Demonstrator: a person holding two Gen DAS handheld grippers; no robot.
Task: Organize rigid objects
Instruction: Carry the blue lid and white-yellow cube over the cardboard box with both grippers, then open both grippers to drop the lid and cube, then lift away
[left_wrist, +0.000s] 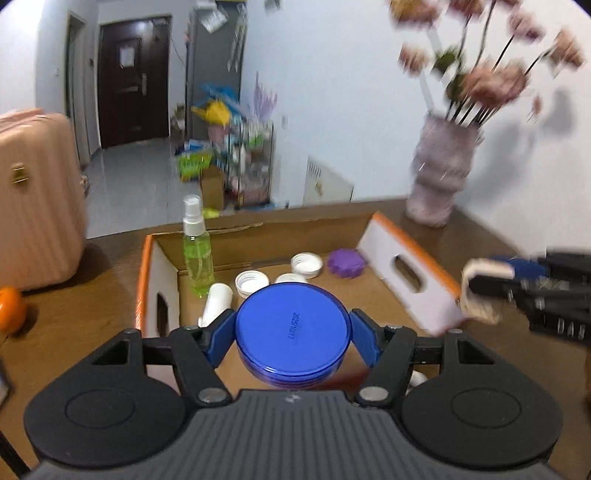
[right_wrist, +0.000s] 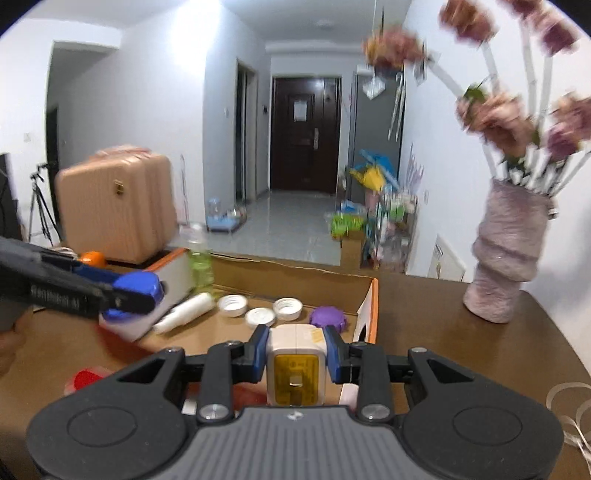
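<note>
Left tool (left_wrist: 291, 332) clamps the blue round lid (left_wrist: 291, 326) over the cardboard box (left_wrist: 406, 266), right tool (right_wrist: 295, 354) pinches a beige plug adapter (right_wrist: 296, 363) at the box's near edge: best lower each onto bare floor, missing the white caps (right_wrist: 260, 316) and spray bottle (left_wrist: 198, 254).

Left gripper (left_wrist: 291, 334) jaws clamped, right gripper (right_wrist: 296, 353) jaws clamped, both level

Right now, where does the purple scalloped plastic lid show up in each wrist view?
Left wrist: purple scalloped plastic lid lies at the cardboard box's far right, above the left gripper.
Right wrist: lid sits centre frame, just beyond the right gripper.
Shared landmark: upright green spray bottle.
</note>
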